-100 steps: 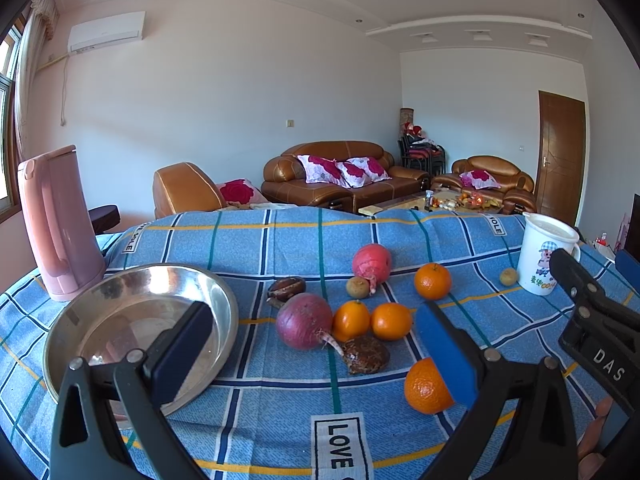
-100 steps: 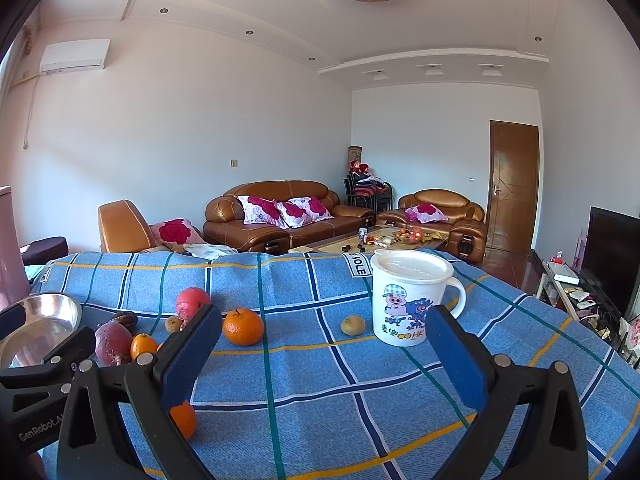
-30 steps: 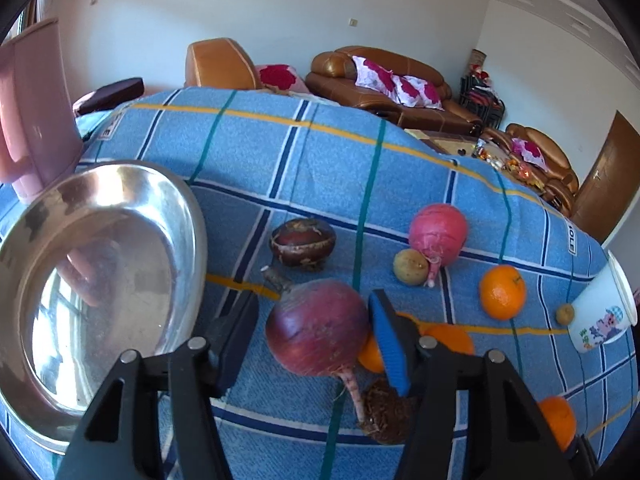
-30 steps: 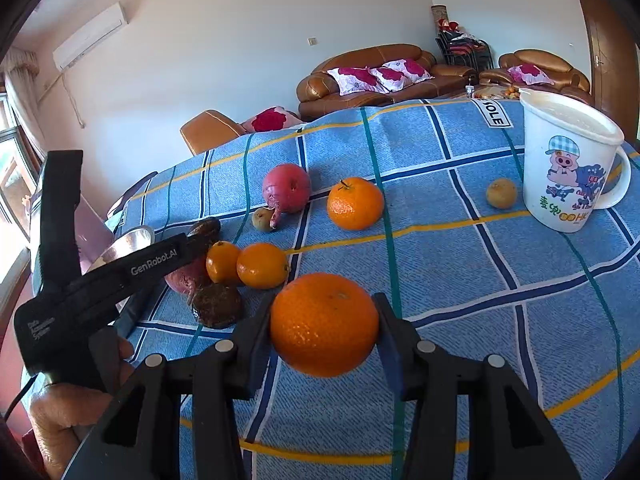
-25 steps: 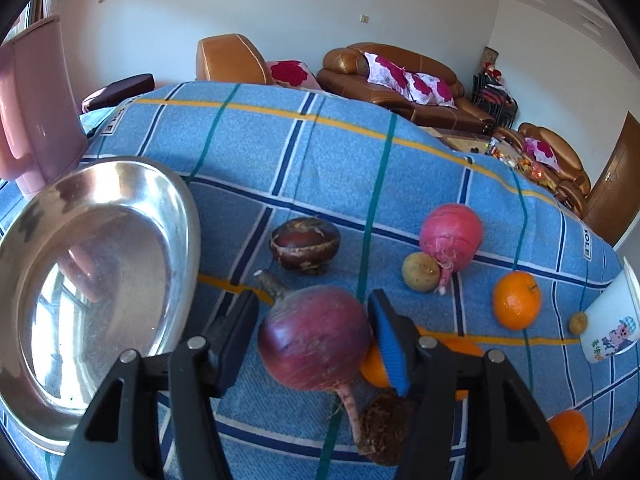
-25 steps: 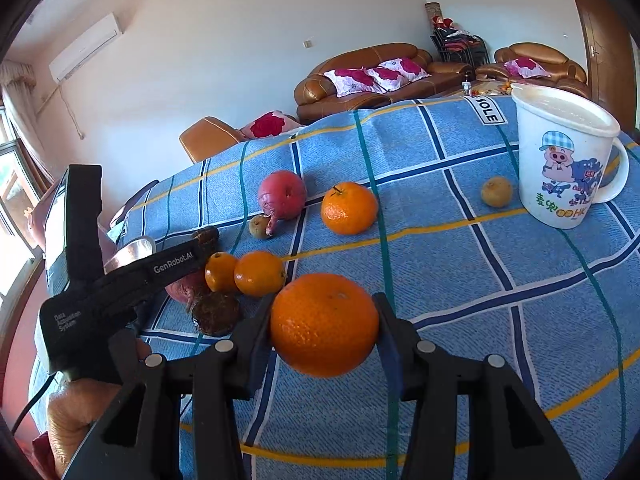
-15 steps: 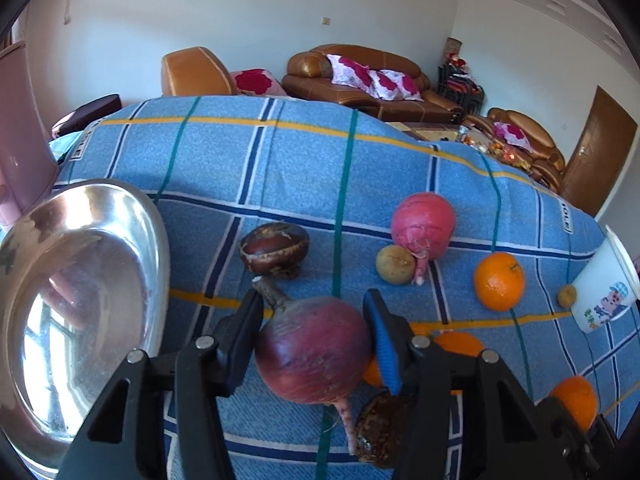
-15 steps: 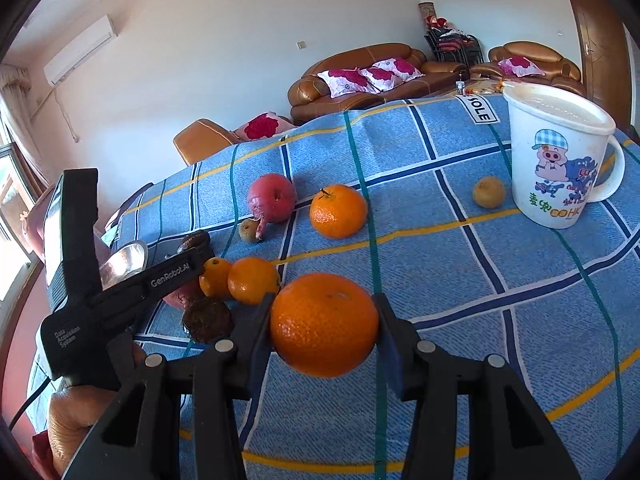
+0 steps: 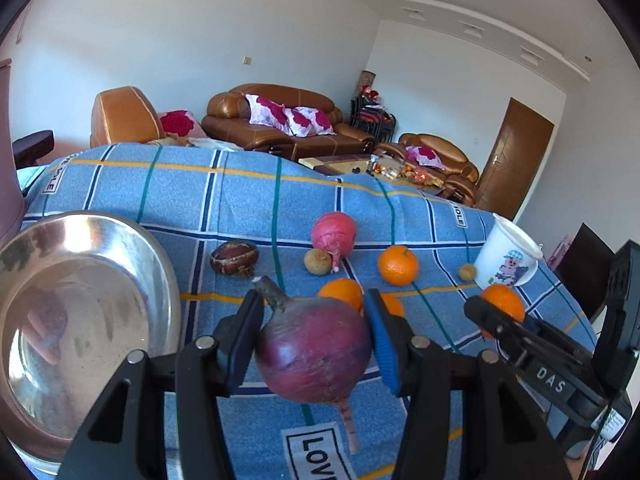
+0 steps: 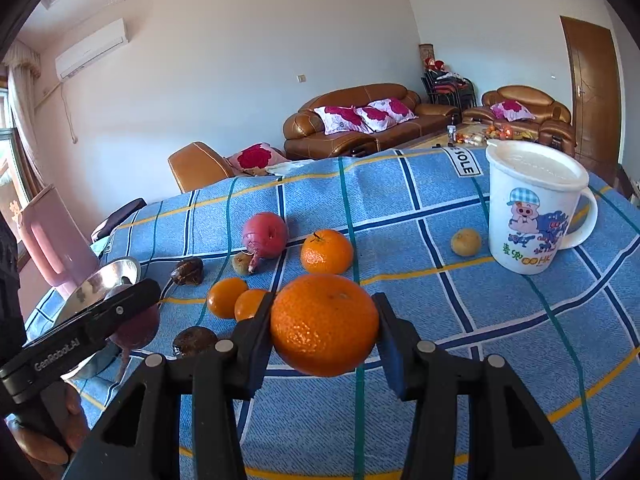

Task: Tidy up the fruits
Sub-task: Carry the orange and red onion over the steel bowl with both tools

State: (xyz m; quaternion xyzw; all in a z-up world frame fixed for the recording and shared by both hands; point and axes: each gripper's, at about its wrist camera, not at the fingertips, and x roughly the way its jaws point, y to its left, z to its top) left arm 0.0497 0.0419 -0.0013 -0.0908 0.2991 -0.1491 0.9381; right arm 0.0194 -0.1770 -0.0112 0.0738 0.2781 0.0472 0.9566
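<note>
My left gripper (image 9: 314, 338) is shut on a dark purple beet (image 9: 314, 350) and holds it above the blue checked cloth, right of the steel bowl (image 9: 160, 264). My right gripper (image 10: 324, 328) is shut on a large orange (image 10: 325, 323), also lifted; that orange also shows in the left wrist view (image 9: 503, 307). On the cloth lie a pink radish (image 9: 334, 232), another orange (image 9: 398, 265), two small oranges (image 10: 226, 297), a brown fruit (image 9: 234, 258) and a small tan fruit (image 9: 317, 261).
A white pig mug (image 10: 534, 210) stands at the right with a small yellow fruit (image 10: 466, 242) beside it. A pink kettle (image 10: 56, 236) stands behind the bowl at the left. A dark brown fruit (image 10: 194, 341) lies near the front. Sofas lie beyond the table.
Both grippers closed on their fruits and lifted them off the cloth. The left one has risen and tilted up with the beet; the right one rose slightly with the orange.
</note>
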